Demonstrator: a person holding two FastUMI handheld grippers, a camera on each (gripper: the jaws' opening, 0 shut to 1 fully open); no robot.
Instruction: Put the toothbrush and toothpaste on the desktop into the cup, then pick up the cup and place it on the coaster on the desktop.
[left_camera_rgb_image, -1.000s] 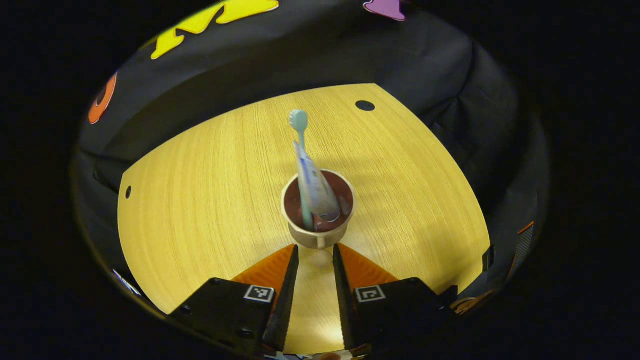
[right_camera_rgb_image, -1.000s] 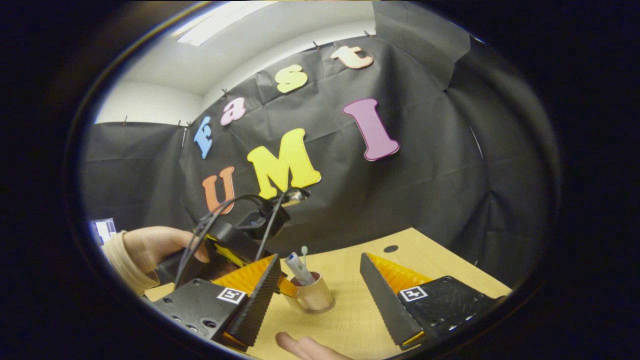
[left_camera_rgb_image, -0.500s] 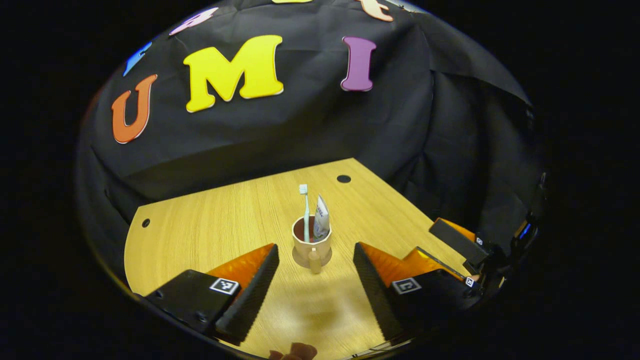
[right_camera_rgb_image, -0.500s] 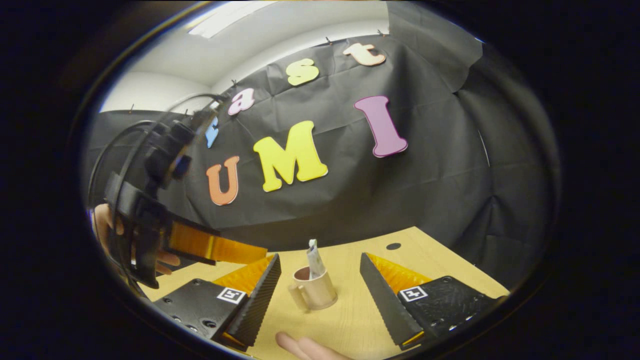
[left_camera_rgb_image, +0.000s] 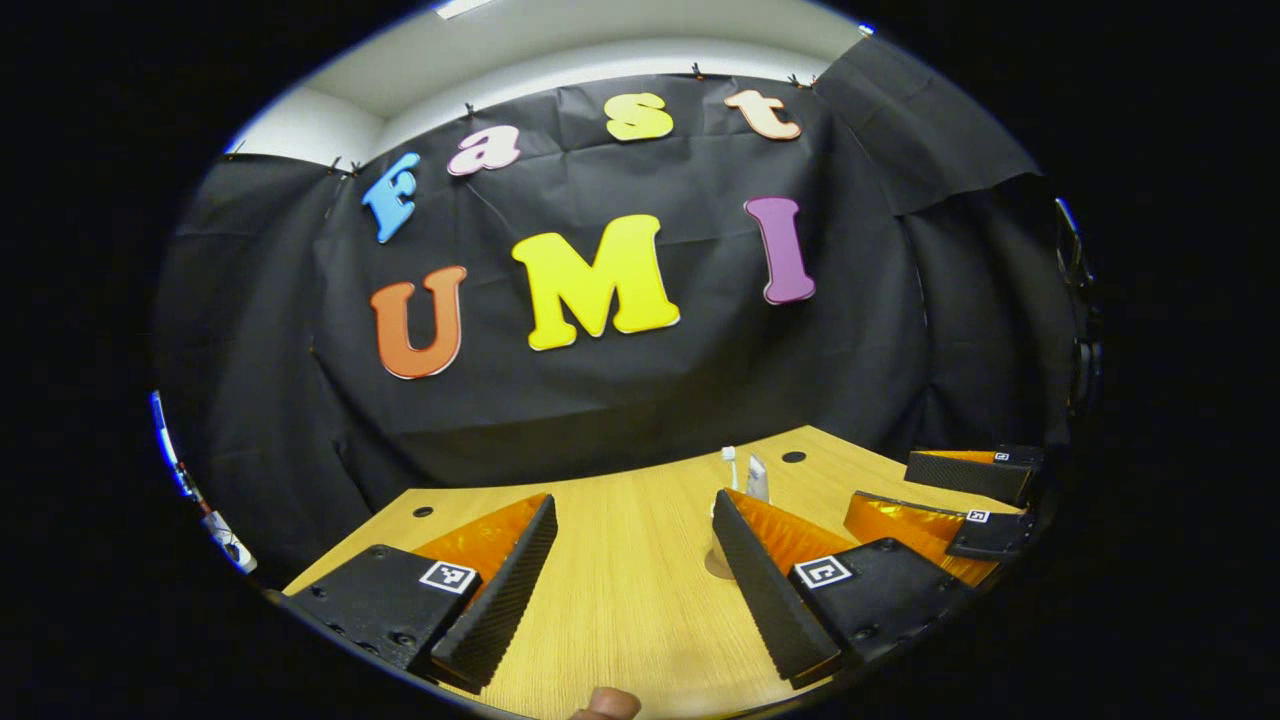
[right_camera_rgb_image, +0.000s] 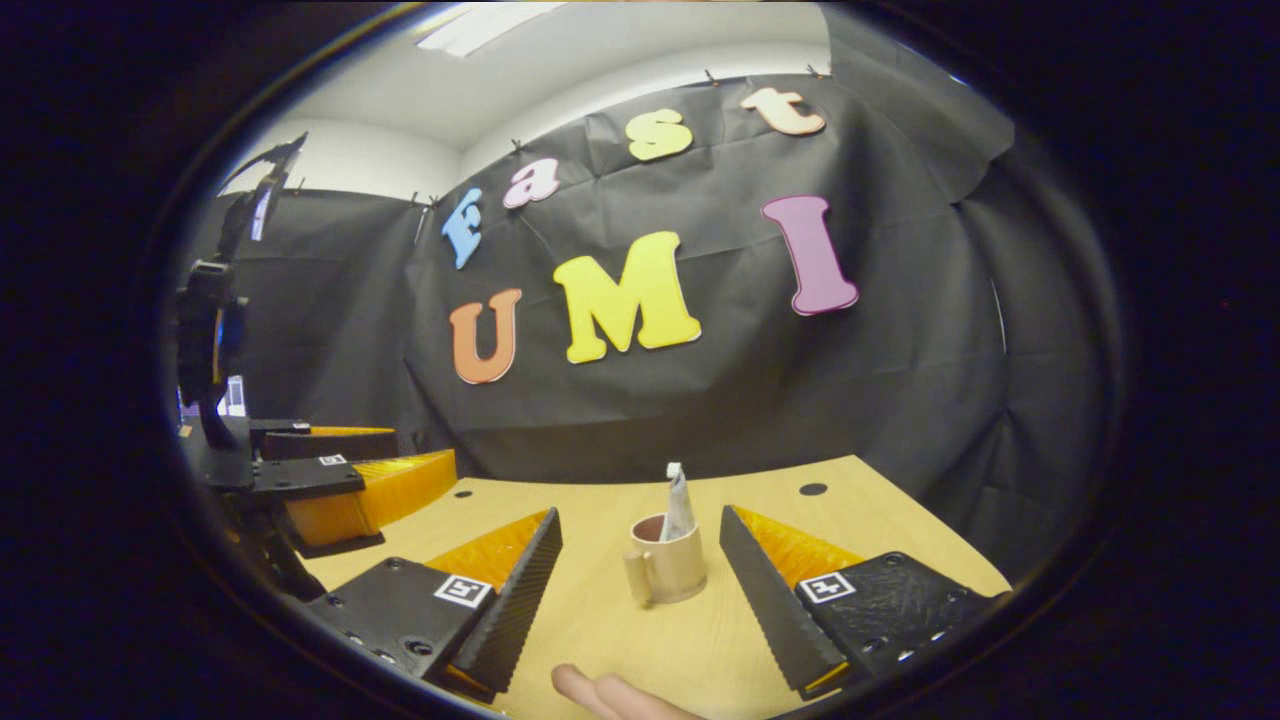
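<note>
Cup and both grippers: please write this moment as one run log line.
cup: upright on desk, untouched | toothpaste: inside cup | left gripper: open | right gripper: open

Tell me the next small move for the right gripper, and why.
Probably ease the right gripper forward until its open fingers bracket the cup. The toothpaste already stands in the cup, and the left gripper view shows a toothbrush head beside it, so loading looks done. The cup sits on the desk, straight ahead of the gap. I can't make out the coaster.
</note>
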